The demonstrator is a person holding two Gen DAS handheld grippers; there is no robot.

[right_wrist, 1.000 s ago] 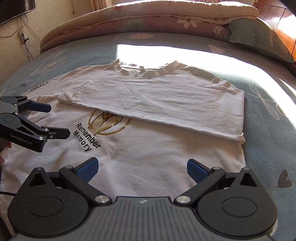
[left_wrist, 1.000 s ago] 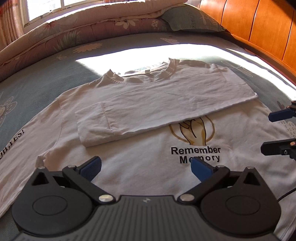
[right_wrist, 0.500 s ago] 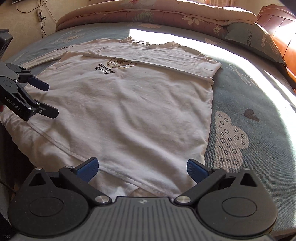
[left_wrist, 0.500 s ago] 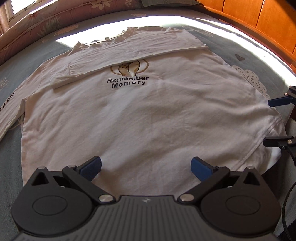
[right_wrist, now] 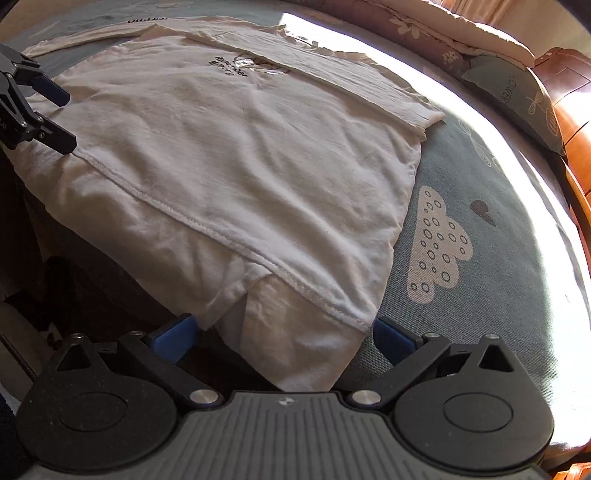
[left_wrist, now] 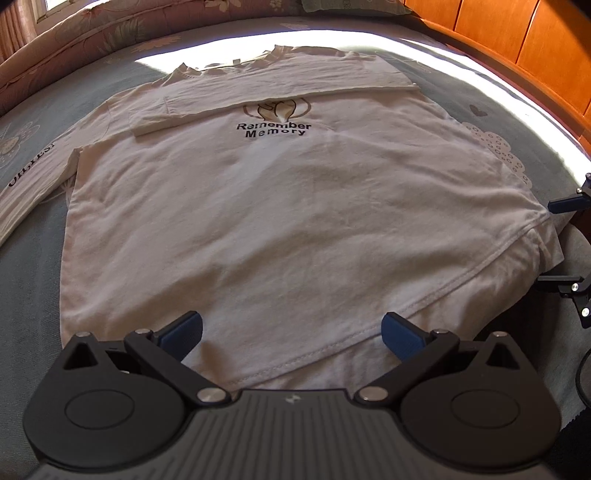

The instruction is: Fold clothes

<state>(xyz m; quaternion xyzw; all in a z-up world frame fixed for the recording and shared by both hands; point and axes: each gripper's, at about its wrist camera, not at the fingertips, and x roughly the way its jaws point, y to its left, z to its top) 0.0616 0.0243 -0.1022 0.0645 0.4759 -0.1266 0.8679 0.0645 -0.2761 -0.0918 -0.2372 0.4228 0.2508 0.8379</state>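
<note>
Nearest, the left gripper (left_wrist: 291, 332), a black plastic tool with ribbed grey housing and blue rubber finger pads, hovers with its fingers spread wide and holding nothing, just above the bottom hem of the white cotton long-sleeved shirt (left_wrist: 280, 206). That hem is a double-stitched band, slightly rumpled, and it lies at the near edge of the grey-blue patterned bedsheet (left_wrist: 29, 266), with the back layer of cloth poking out below the front one. The right gripper (right_wrist: 284, 334), of the same build, is likewise wide open and empty, its two blue pads straddling the shirt's hem corner, where the soft fabric droops over the edge of the bed.

Beyond the hem, the shirt spreads flat and front-up over the sheet, its weave matte and lightly creased. Higher on its chest sits a black "Remember Memory" print (left_wrist: 274, 129) under a gold line drawing. Just past the print, one sleeve (left_wrist: 280, 92) is folded across the chest as a long flat band ending in a ribbed cuff. The other sleeve (left_wrist: 26, 188) stretches out sideways from the shirt onto the sheet and carries black lettering. On the sheet beside the shirt's right edge is a white cloud shape dotted with rings (right_wrist: 439, 247). Farthest from the shirt, past its round ribbed collar, lie a rolled floral quilt (left_wrist: 92, 33), a grey-green pillow (right_wrist: 517, 99) and glossy orange wooden panels (left_wrist: 517, 44).
</note>
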